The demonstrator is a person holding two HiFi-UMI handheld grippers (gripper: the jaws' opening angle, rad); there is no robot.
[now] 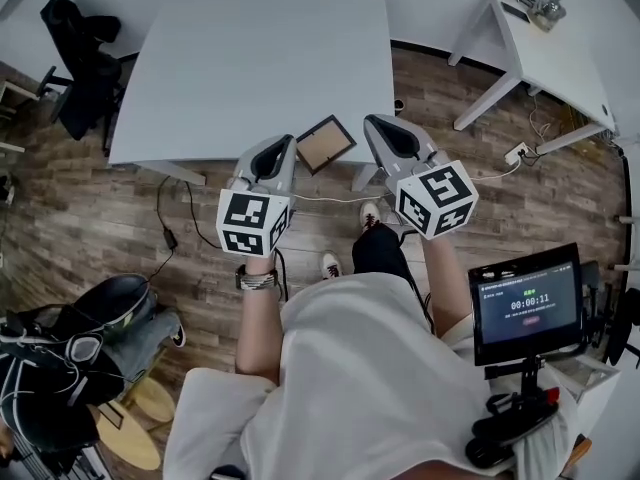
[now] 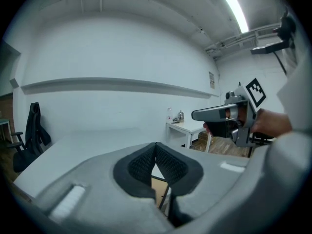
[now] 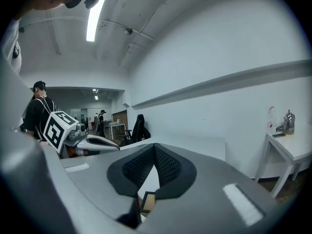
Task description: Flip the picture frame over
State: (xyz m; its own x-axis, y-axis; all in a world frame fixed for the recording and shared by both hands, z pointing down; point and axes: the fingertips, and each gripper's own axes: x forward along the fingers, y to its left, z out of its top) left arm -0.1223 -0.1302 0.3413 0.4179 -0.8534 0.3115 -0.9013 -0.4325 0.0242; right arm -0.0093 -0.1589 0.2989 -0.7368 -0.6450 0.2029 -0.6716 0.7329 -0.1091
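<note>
Black padded chair (image 1: 80,58) far left, on plank-pattern wood floor (image 1: 120,218). Big flat matte grey table (image 1: 250,58), square-cornered, smooth.

Left gripper (image 1: 288,143): grey moulded shell, black ribbed pads, white cube with black square markers at the back. Held up over the table's near edge, pointing forward and slightly down, bare forearm behind it. Jaws closed, pads meeting at the tips, nothing pinched between them.

Frame (image 1: 325,143): small rectangle, thin dark border around a tan panel, turned diamond-wise at the table's near edge. Sits between the two gripper tips, left corner right at the left tip; contact impossible to judge. Shows low in both gripper views, beyond the pads, tan face and dark edge visible.

Right gripper (image 1: 372,123): same grey shell, black pads and marker cube. Raised beside the left one, pointing forward and slightly down. Jaws closed tip to tip, empty.

Dark screen (image 1: 527,303) on a stand, lower right, reading 00:00:11. White side table (image 1: 550,48) upper right, slim legs, small metal items on top.
</note>
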